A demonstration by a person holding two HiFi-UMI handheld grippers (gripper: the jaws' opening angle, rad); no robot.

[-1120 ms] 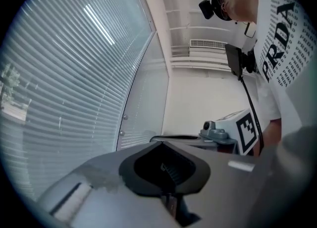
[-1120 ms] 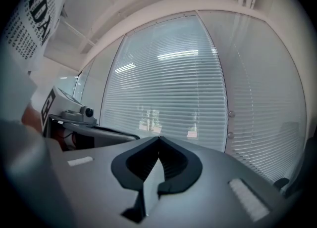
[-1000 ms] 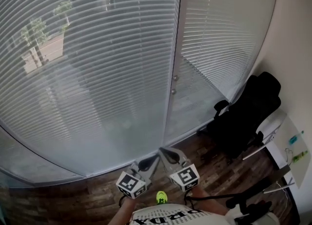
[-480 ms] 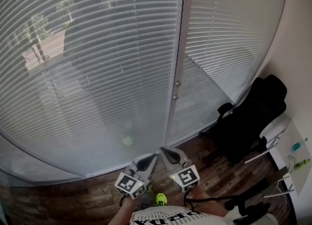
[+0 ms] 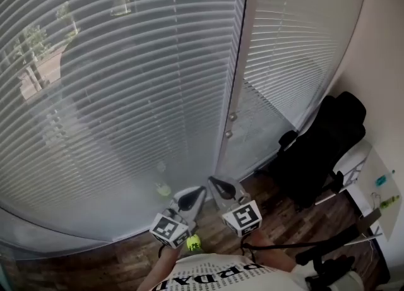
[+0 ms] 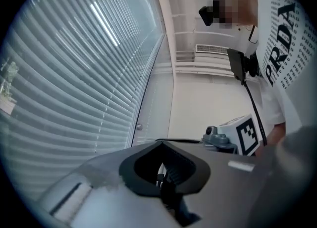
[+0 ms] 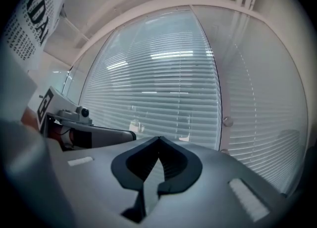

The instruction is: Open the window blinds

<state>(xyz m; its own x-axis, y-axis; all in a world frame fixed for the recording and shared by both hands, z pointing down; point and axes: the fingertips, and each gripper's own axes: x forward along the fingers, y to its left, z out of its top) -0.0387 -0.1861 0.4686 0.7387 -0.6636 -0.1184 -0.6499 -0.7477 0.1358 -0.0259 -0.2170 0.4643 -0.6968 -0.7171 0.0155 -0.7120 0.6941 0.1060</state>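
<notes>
The slatted white blinds point(image 5: 126, 94) hang lowered over a tall window, with a second panel point(image 5: 290, 50) to the right of a white upright frame point(image 5: 238, 81). Two small round knobs point(image 5: 232, 117) sit on that frame. My left gripper point(image 5: 202, 190) and right gripper point(image 5: 211, 181) are held side by side low in the head view, pointing at the foot of the frame and short of the blinds. In the left gripper view the left gripper point(image 6: 161, 143) is shut on nothing. The right gripper point(image 7: 159, 138) is also shut and empty, facing the blinds point(image 7: 158, 83).
A black office chair point(image 5: 322, 144) stands at the right by a white desk point(image 5: 379, 182) and a beige wall point(image 5: 385, 62). The floor point(image 5: 126, 258) is dark wood. A yellow-green object point(image 5: 193, 242) shows under the left gripper's marker cube point(image 5: 169, 228).
Both grippers have moved together with the person towards the blinds, whose frame and slats now look closer and have shifted right in the head view. The jaws stay shut.
</notes>
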